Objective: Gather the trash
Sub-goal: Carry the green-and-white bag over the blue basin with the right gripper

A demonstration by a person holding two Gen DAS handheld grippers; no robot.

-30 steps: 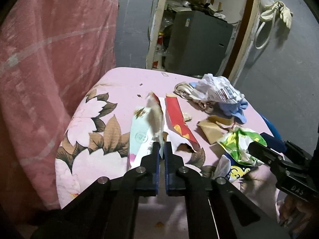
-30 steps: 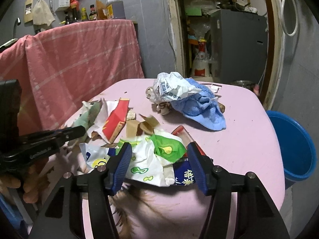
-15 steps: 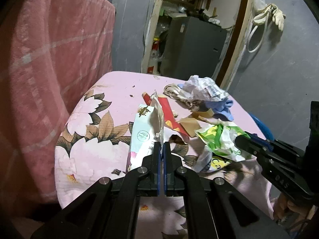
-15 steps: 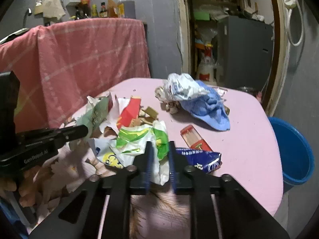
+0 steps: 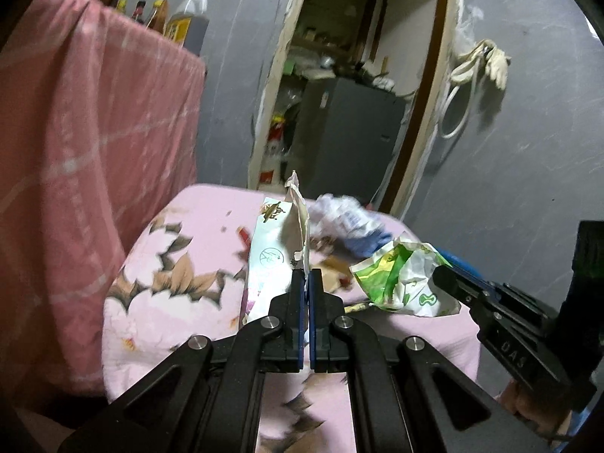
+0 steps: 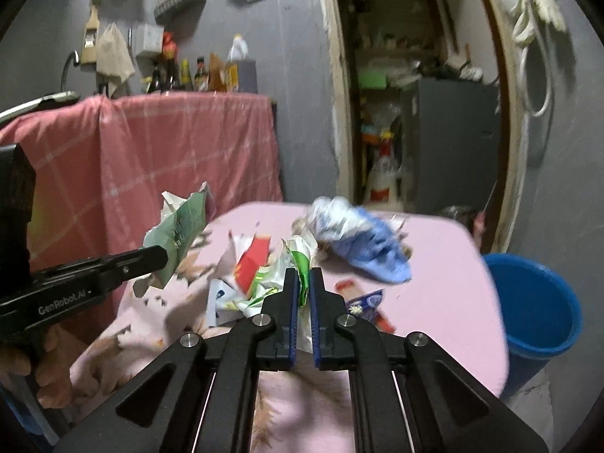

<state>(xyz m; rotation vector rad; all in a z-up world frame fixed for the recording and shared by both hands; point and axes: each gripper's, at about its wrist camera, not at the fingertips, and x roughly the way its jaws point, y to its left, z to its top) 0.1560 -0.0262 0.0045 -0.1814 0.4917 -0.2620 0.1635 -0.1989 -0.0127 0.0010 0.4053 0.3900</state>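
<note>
My left gripper (image 5: pixel 306 277) is shut on a pale green and white paper package (image 5: pixel 273 249) and holds it above the pink table; it also shows in the right wrist view (image 6: pixel 177 238). My right gripper (image 6: pixel 303 277) is shut on a crumpled green and white plastic wrapper (image 6: pixel 298 264), lifted off the table; the wrapper shows in the left wrist view (image 5: pixel 400 279). More trash lies on the table (image 6: pixel 434 283): a red carton (image 6: pixel 253 264), a blue sachet (image 6: pixel 364 302), and crumpled white paper on a blue cloth (image 6: pixel 362 241).
A blue bucket (image 6: pixel 536 313) stands on the floor at the table's right edge. A pink cloth (image 6: pixel 170 151) drapes a counter with bottles to the left. An open doorway (image 6: pixel 415 113) lies behind the table.
Both grippers have risen from the table, each carrying its piece of trash. The right gripper closed on the green wrapper one second ago and lifted it.
</note>
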